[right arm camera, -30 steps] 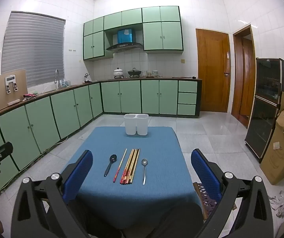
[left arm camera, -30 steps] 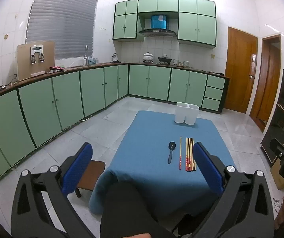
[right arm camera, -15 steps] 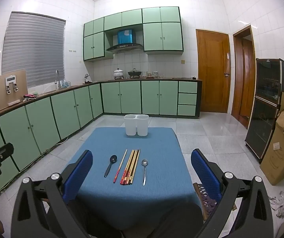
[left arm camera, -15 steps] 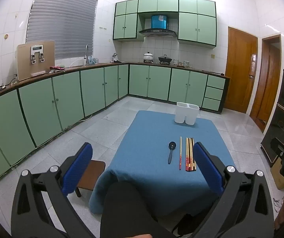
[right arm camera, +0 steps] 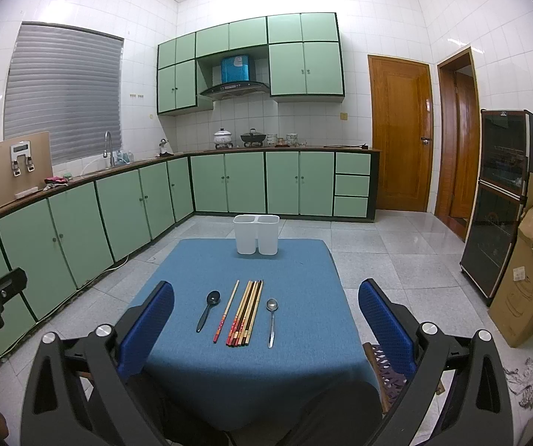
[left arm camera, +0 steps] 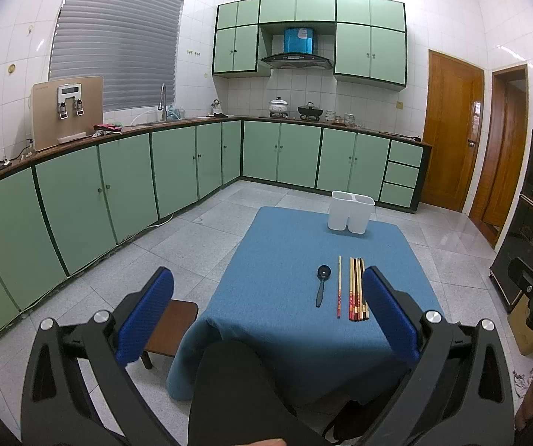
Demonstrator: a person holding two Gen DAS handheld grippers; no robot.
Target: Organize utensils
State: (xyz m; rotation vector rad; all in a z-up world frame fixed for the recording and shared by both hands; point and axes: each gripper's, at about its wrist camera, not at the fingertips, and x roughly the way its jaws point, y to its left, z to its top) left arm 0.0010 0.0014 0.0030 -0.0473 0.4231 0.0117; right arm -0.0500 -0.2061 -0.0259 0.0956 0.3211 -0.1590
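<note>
Left claw (left arm camera: 266, 297) and right claw (right arm camera: 266, 308) both gaping wide, gripping nothing, hovering before blue bench (right arm camera: 285, 260), black spoon (right arm camera: 207, 310), chopsticks (right arm camera: 246, 312), metal spoon (right arm camera: 271, 321) lying side by side, white holder (right arm camera: 256, 234) standing behind

Utensils in a row at frame centre

On the blue-clothed table (right arm camera: 296, 356): black plastic spoon (right arm camera: 207, 310) leftmost, wooden chopsticks (right arm camera: 246, 312) middle, steel spoon (right arm camera: 271, 319) rightmost; white two-compartment plastic holder (right arm camera: 256, 234) behind them.

Left black two-finger gripper with blue pads (left arm camera: 266, 297) is held level, jaws spread wide, nothing gripped. Right black two-finger gripper with blue pads (right arm camera: 266, 310) is held likewise, jaws wide apart, empty. Both are pointed forward, side by side.
</note>
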